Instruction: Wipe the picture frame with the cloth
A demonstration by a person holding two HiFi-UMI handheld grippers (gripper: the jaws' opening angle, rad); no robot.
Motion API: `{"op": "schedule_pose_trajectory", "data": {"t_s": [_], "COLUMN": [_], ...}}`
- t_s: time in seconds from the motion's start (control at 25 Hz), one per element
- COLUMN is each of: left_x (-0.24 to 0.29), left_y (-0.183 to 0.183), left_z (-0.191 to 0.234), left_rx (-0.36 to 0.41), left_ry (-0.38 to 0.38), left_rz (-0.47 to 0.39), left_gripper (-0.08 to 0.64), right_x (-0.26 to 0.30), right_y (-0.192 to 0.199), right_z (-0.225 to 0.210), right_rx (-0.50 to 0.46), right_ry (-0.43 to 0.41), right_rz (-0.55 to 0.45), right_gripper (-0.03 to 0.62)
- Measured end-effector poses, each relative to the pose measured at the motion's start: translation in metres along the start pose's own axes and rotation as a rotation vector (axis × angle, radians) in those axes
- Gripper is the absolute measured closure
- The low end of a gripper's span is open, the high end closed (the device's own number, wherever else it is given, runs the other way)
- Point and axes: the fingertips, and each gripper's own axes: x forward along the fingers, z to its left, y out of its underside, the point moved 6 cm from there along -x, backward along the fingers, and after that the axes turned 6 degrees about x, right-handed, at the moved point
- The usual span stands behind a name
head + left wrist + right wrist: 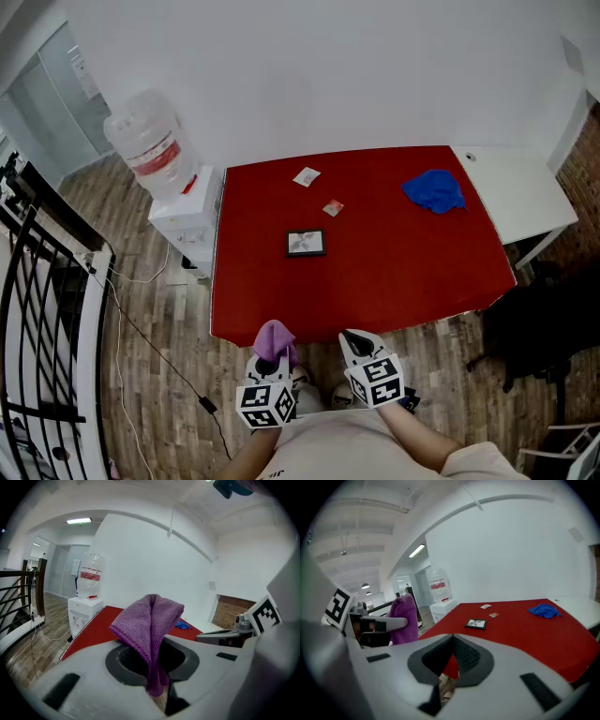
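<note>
I judge the step in hand is carrying the purple cloth [274, 339] over the red table [403, 281] to the picture frame [306, 243]; I should lay it flat on the frame's face with light pressure, since so small a frame will likely slide. My left gripper [273, 360] is clenched on the cloth, which stands up folded between its jaws, while the right gripper [353, 343] has its jaws pressed together on nothing. The frame lies flat at the middle of the head view, well apart from both grippers at the bottom, slightly right of the left jaws.
</note>
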Motion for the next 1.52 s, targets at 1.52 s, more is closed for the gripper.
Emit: {"op": "schedule_pose_trajectory", "data": {"t_s": [1.52], "left_x": [0.217], "left_y": [-0.103], "left_z": [0.121], "left_rx": [0.044], "left_ry": [0.154], "left_rz": [0.021], "left_gripper": [0.497], "right_x": [0.196], "right_y": [-0.137], "right_z": [-0.062], "right_rx": [0.028], "right_ry": [0.121], "right_rz": [-0.014], "right_gripper": [0.588]}}
